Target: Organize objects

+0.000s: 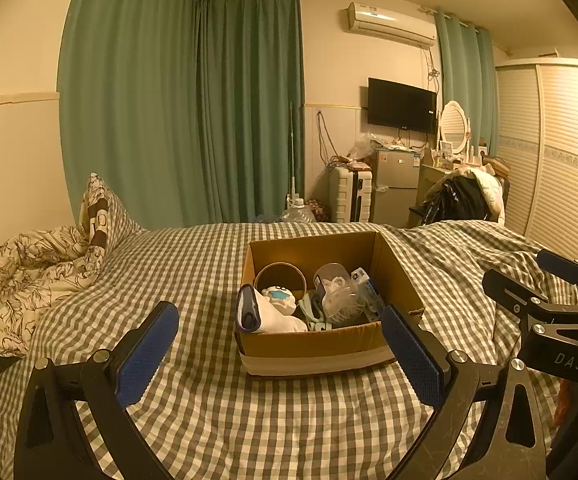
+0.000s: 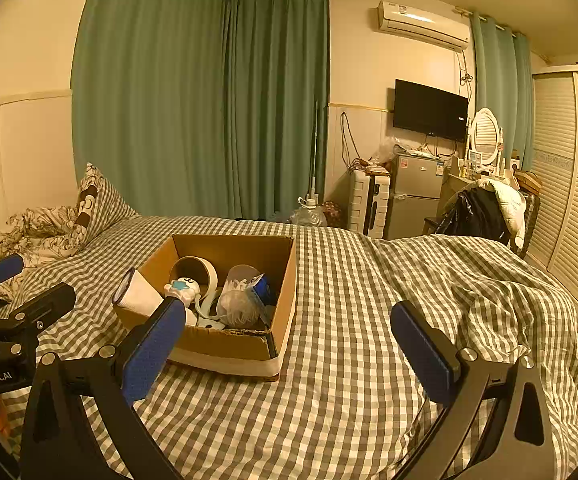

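Observation:
An open cardboard box (image 1: 321,346) stands on the checked bed and also shows in the right wrist view (image 2: 225,344). It holds a tape roll (image 1: 280,276), a white rolled cloth (image 1: 277,314), a small white plush with a blue star (image 2: 183,286), a clear plastic container (image 1: 337,292) and pale blue scissors (image 2: 209,312). My left gripper (image 1: 281,344) is open and empty, just in front of the box. My right gripper (image 2: 289,344) is open and empty, to the right of the box.
The checked bedsheet (image 2: 349,400) covers the bed, with rumpled folds (image 2: 497,316) at right. A flowered quilt and a pillow (image 1: 49,264) lie at the left. Beyond the bed stand a water jug (image 2: 309,214), a suitcase, a small fridge (image 2: 417,196) and a wardrobe.

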{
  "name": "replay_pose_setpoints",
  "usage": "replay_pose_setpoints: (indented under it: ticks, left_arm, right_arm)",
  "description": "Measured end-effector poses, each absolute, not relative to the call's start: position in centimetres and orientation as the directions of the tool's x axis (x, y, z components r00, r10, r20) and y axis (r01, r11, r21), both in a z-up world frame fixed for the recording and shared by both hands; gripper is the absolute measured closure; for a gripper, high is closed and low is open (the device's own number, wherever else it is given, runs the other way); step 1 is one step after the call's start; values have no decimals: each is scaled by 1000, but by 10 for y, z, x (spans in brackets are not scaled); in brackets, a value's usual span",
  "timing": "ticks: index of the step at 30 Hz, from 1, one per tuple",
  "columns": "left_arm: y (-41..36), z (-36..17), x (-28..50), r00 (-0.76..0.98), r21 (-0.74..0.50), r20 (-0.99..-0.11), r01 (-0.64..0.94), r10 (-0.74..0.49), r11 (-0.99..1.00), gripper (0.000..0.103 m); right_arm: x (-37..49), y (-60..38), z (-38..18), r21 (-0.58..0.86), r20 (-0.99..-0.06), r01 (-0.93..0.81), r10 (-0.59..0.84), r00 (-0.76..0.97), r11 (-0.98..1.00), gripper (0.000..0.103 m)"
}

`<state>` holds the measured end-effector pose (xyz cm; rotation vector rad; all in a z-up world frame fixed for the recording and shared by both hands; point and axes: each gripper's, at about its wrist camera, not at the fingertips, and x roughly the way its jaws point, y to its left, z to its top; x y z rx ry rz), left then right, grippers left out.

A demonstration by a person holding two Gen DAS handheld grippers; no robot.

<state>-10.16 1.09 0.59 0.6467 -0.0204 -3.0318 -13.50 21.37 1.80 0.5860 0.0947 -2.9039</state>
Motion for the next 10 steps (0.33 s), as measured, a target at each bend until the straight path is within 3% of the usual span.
replay_pose_setpoints:
  ticks: [10]
  left_arm:
    - [10, 8, -97, -919, 13, -393, 33, -35, -999, 0]
  right_arm:
    - [-135, 214, 18, -27, -390, 186, -162, -906, -982, 0]
